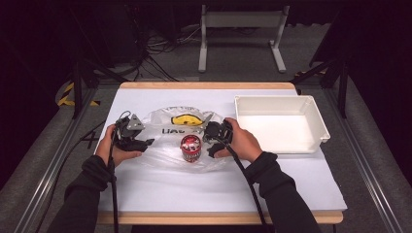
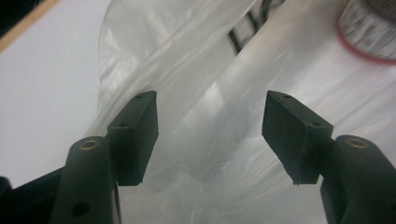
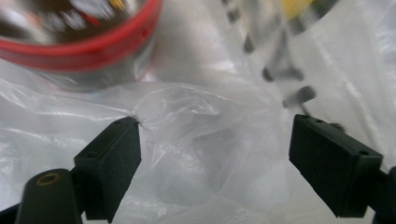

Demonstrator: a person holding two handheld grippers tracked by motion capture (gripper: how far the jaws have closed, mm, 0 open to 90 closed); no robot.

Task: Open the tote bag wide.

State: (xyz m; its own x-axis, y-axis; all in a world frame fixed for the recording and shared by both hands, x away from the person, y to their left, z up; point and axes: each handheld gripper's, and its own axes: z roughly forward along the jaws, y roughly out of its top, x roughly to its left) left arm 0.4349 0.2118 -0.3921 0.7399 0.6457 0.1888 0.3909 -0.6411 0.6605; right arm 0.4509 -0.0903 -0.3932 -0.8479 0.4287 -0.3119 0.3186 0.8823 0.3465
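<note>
The can (image 1: 191, 148) sits on the flat plastic bag (image 1: 165, 145), not yet bagged, with both the left gripper (image 2: 210, 135) and right gripper (image 3: 215, 154) open, gripping nothing.

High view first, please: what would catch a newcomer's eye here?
A red can stands mid-table on a crumpled clear plastic bag with a yellow print. The left gripper and right gripper flank it, jaws open over the film. A white bin sits empty to the right.
</note>
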